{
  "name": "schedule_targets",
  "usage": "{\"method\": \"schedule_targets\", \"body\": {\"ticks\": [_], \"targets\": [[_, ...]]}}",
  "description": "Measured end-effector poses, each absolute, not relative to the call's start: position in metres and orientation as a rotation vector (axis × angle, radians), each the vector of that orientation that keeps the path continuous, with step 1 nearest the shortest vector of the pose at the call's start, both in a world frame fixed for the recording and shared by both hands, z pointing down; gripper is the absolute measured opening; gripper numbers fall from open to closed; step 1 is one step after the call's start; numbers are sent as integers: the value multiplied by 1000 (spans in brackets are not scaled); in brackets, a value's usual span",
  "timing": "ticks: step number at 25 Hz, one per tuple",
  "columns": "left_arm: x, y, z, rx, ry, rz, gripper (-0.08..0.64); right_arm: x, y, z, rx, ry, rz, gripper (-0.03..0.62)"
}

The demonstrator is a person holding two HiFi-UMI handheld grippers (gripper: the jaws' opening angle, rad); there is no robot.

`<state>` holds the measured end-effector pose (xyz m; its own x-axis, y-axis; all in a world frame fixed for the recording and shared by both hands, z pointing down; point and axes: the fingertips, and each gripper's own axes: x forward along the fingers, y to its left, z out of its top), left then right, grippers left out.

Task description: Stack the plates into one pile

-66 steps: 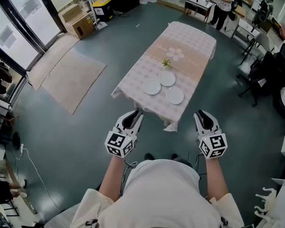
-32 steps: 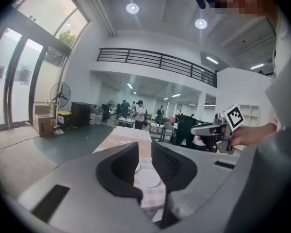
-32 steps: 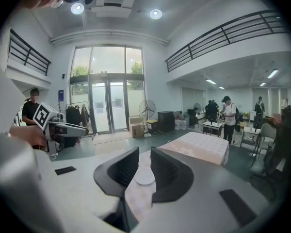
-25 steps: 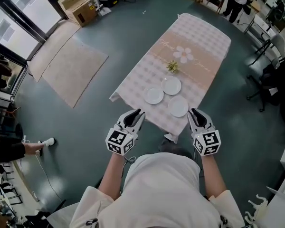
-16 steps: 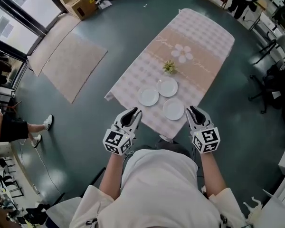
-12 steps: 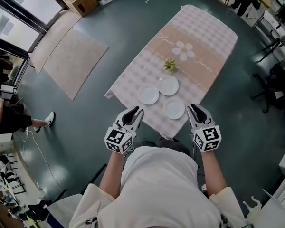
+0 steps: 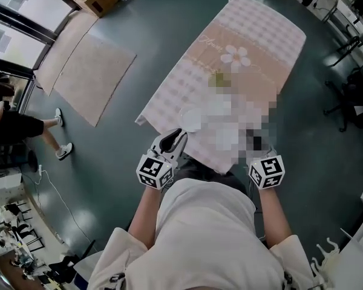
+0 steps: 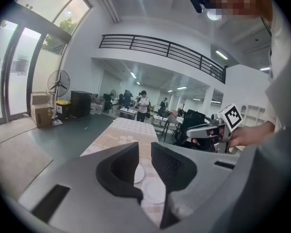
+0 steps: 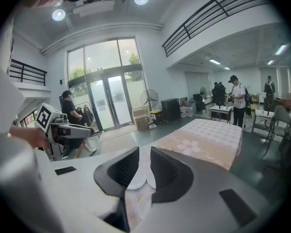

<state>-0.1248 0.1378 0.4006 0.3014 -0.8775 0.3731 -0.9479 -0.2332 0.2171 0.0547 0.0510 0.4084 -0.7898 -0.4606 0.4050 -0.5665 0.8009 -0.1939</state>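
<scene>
Left tool [image 8: 144, 148] and right tool [image 9: 144, 153] hover, jaws apart, near plates [image 8: 153, 191].

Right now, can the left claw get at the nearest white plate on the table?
Probably yes: the left claw is open and empty, and nothing stands between it and the white plate just ahead.

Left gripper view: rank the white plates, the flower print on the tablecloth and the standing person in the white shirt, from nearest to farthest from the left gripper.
1. White plates: just past the jaws, on the near end of the table.
2. Flower print: in the middle of the table, beyond the plates.
3. Standing person: behind the table's far end.
</scene>
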Motion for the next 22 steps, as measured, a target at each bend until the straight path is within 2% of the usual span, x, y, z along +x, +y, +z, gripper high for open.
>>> {"method": "schedule_targets", "body": {"ticks": [12, 22], "targets": [[-171, 87, 433, 2203, -1434, 282, 84, 38, 25, 417, 932, -2502, 485, 92], [-174, 50, 500, 2178, -1279, 383, 84, 30, 1, 475, 971, -2402, 606, 91]]}}
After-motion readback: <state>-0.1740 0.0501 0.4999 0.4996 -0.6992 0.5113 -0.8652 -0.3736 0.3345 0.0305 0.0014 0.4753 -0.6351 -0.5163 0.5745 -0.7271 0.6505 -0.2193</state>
